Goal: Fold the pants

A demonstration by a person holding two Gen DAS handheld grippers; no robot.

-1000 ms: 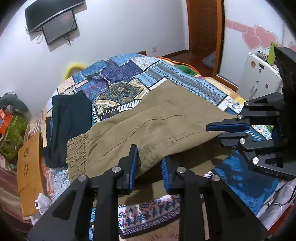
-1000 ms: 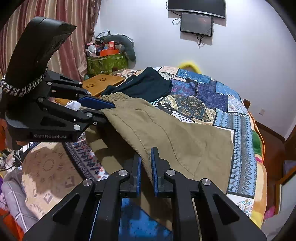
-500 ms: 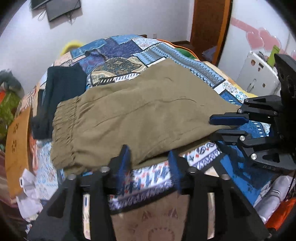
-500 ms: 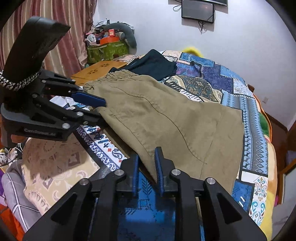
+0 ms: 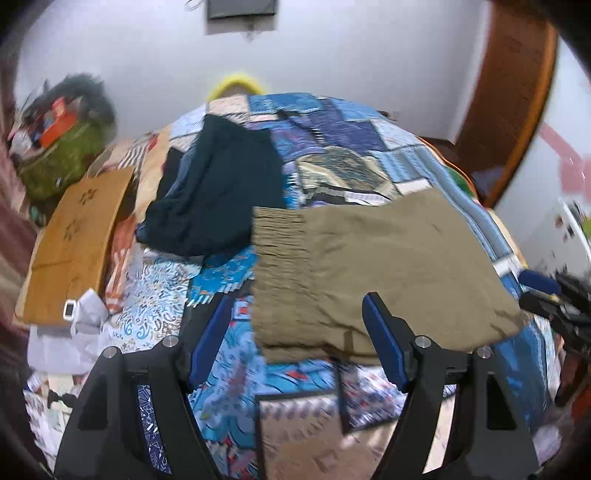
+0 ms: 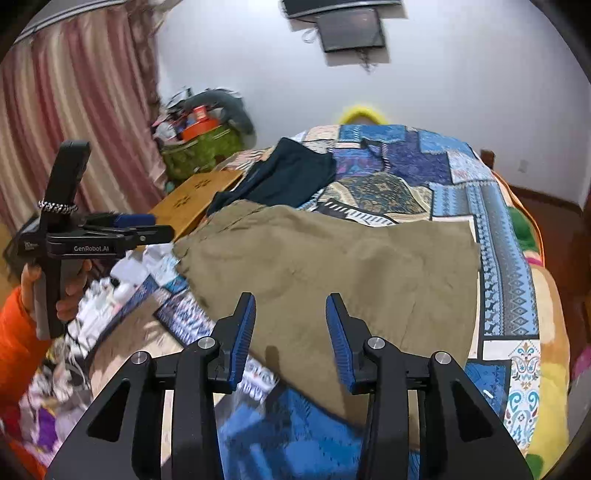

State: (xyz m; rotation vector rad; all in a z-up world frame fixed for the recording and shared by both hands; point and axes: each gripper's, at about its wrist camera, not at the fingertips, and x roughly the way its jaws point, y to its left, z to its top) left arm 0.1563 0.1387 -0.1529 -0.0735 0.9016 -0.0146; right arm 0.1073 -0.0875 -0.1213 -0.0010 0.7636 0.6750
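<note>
- Two grippers, both with jaws spread apart and nothing between them: the left gripper hangs above the near edge of the bed, and the right gripper hangs over the near hem of the khaki pants.
- Left gripper's blue pads stand wide of each other; the right-hand pad overlaps the near edge of the khaki pants in the picture, though I cannot tell whether it touches the cloth.
- Seen from the right wrist, the left gripper sits off to the left of the pants, held by a hand in an orange sleeve; its tips point towards the gathered waistband end, just beside it.
- Seen from the left wrist, the right gripper shows only as a blurred dark shape at the right edge, near the corner of the pants.
- The khaki pants lie folded and fairly flat across the patchwork bedspread, elastic waistband towards the left, the far edge running straight across the quilt.
- A dark garment lies bunched beyond the waistband, its edge touching or just beside it.
- A wooden board rests at the bed's left side, with a green bag of clutter past it against the wall.
- Striped curtains hang at the left, a screen is mounted on the white wall, and a yellow item peeks over the far end of the bed.
</note>
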